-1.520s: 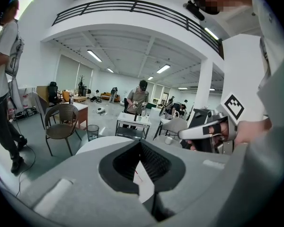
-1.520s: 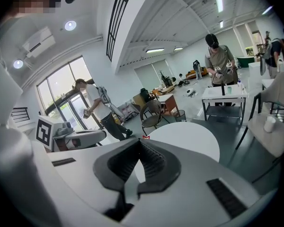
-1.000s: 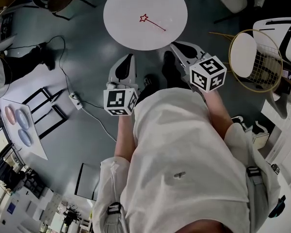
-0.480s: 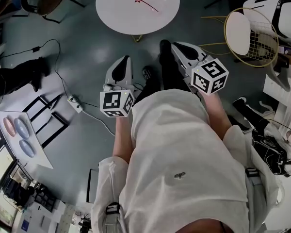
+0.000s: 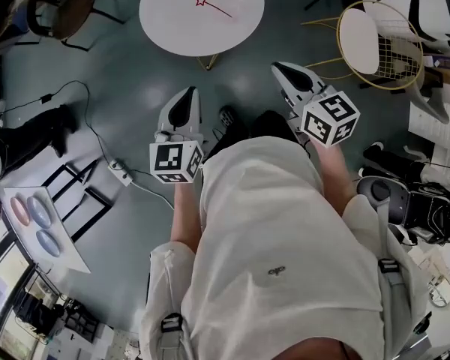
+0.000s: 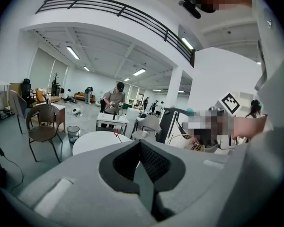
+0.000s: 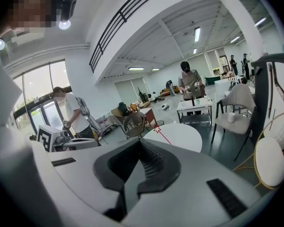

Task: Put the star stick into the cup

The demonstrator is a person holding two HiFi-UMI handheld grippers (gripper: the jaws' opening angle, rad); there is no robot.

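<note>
The red star stick lies on a round white table at the top of the head view, well ahead of both grippers. My left gripper and right gripper are held at waist height over the grey floor, both shut with nothing in them. In the left gripper view the jaws are closed and the star stick shows beyond them on the table. From the right gripper, the star stick is seen on the table, and a small white cup stands on a grey chair seat.
A gold wire chair with a round white seat stands to the right, a brown wicker chair at the top left. A power strip and cables lie on the floor at left, near a white board with plates. Several people stand in the hall's background.
The table with the star stick has shifted up and left in the head view and looks farther off. Both grippers stay shut and empty, the right one slightly higher.
</note>
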